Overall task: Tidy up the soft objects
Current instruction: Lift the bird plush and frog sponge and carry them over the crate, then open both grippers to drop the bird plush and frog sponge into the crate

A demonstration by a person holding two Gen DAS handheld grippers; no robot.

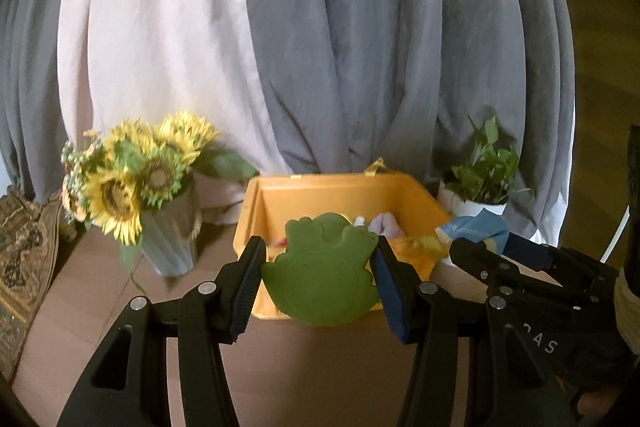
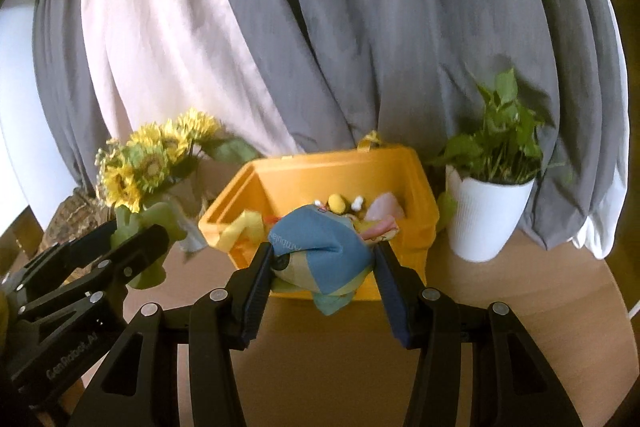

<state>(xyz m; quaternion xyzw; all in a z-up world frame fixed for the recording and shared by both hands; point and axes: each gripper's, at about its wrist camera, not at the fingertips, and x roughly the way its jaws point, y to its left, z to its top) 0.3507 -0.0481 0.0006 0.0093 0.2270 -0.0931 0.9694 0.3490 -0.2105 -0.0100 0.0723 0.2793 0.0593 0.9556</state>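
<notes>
We carry a soft thing in each claw, short of the yellow bin [image 1: 256, 211] at the table's far edge: the left gripper [image 1: 318, 267] clamps the green frog toy [image 1: 324, 279], the right gripper [image 2: 322, 267] pinches the blue cloth toy [image 2: 320, 247]. Both hang at the bin's near wall, so the drop lies forward, over its rim.

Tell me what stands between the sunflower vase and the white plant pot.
The yellow bin stands between the sunflower vase and the white plant pot, already holding soft items. Both wrist views show it.
</notes>
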